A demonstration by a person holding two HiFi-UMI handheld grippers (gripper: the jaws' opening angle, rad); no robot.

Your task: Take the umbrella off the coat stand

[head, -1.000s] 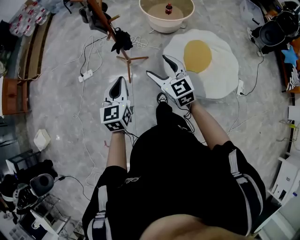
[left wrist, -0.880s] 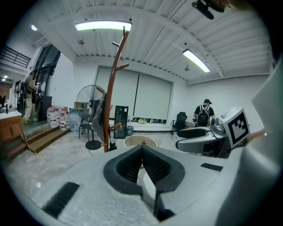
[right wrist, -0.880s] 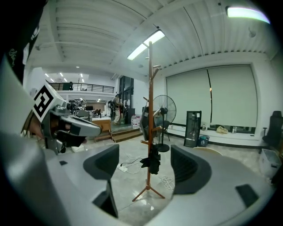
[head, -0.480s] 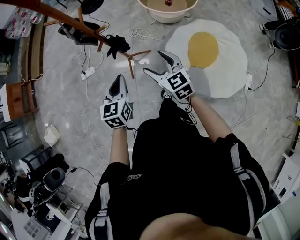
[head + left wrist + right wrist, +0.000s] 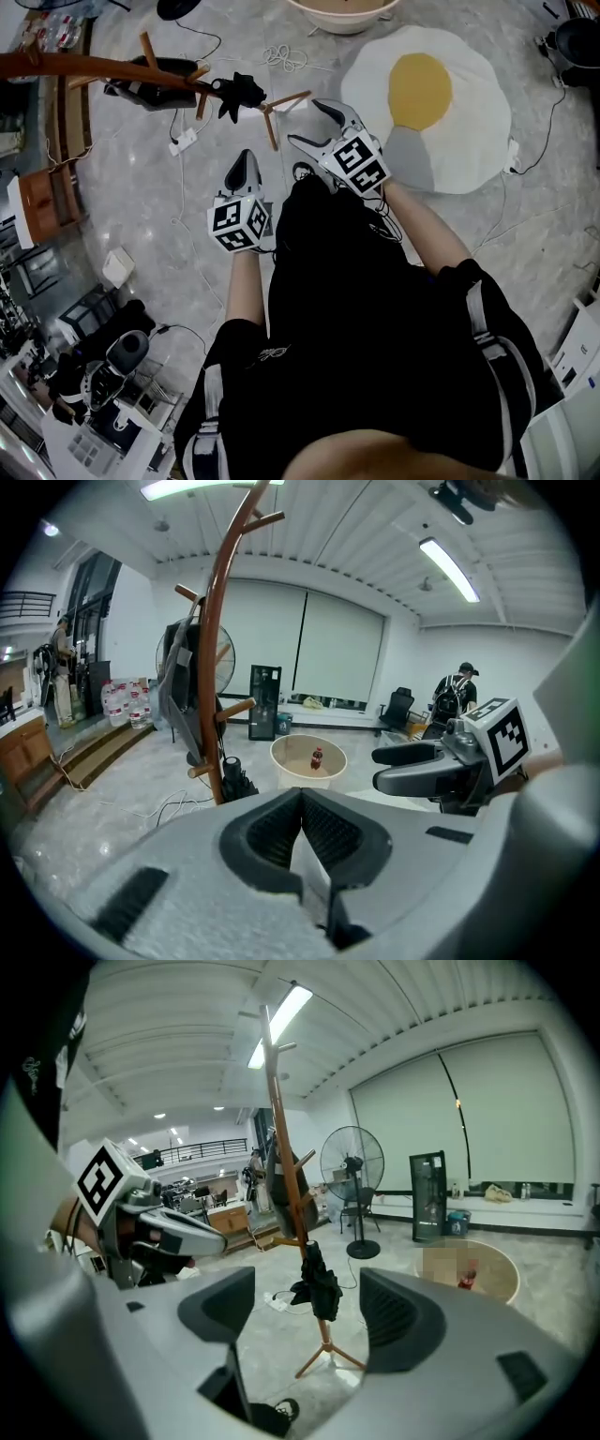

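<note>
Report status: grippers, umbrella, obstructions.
Left gripper shut, empty. Right gripper open, fingers just closing slightly, holding nothing. Umbrella hanging low on stand, untouched. Cords by stand's base.

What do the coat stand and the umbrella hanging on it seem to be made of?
Coat stand: probably wood, reddish-brown with a smooth sheen, pegs and splayed legs alike. Umbrella: likely black matte fabric, bunched in soft folds; its frame cannot be seen.
</note>
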